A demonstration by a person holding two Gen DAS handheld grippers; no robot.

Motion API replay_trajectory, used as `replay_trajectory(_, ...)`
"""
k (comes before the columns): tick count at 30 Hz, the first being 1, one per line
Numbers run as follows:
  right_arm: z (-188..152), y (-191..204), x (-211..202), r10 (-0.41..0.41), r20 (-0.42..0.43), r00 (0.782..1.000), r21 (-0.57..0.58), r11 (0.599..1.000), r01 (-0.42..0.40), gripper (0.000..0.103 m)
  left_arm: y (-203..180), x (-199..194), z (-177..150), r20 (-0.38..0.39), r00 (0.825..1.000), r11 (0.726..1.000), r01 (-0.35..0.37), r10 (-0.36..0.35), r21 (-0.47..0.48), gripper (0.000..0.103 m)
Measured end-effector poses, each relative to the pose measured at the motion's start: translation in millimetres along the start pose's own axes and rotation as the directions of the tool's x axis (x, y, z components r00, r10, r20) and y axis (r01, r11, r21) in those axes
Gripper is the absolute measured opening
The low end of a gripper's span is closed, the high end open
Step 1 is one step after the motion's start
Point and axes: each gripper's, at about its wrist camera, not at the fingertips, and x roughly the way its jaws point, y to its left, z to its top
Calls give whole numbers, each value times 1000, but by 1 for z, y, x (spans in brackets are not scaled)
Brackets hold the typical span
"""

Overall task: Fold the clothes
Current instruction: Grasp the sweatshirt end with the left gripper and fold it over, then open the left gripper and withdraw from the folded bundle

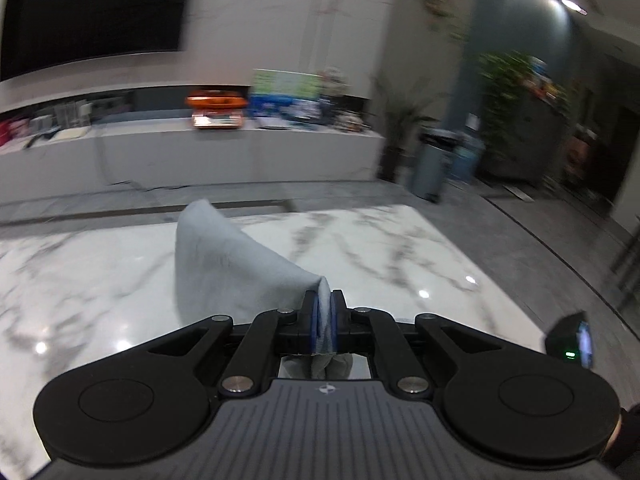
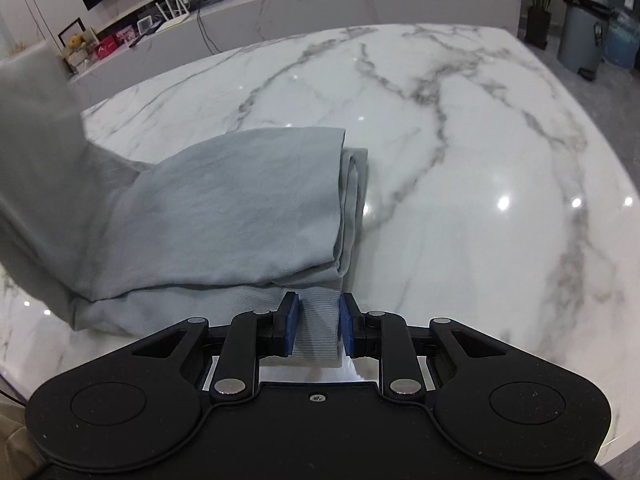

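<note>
While the left claw (image 1: 324, 318), clamped tight on a raised corner of the grey garment (image 2: 224, 216), holds it up, the right claw (image 2: 318, 326) grips the ribbed hem low on the marble surface (image 2: 460, 128), the folded bulk lying ahead and leftward.

The surface (image 2: 460, 128) is bare and wide to the right of the grey cloth (image 2: 224, 208) and past it, all the way to the far edge. A hand-held gripper could slide there with nothing to bump. The cloth is a thick folded pile near the front edge, and its left part goes up like a wall (image 2: 36, 152), so that side is blocked. Beyond the far edge stands a long white ledge (image 2: 360, 4) full of small things.
</note>
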Motion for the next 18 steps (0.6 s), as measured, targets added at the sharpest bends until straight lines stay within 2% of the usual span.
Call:
replay_trajectory(4,-2,-4,0,21,2,1000,7,1000,-21,21,-38,33,-9,-54,993,993,105,-102,55,5)
replay_trajectory(8,0,-8,-1,42,-5,999,-2,999,-42,21,-56,79,-27,-140,973,980,192,-183,52,3)
replay_trajectory(11,0,-11,-2,58,-17,998,-7,998,-58,21,-57,99,-36,-176,957,972,236,-229,19,3)
replay_trajectory(15,0,-12,-8,64,-36,997,-30,997,-65,21,-62,113,-46,-213,944,964,263,-251,30,3)
replay_trajectory(18,-2,-14,-16,36,-43,998,-60,997,-38,21,-64,122,-57,-242,933,961,277,-267,7,3)
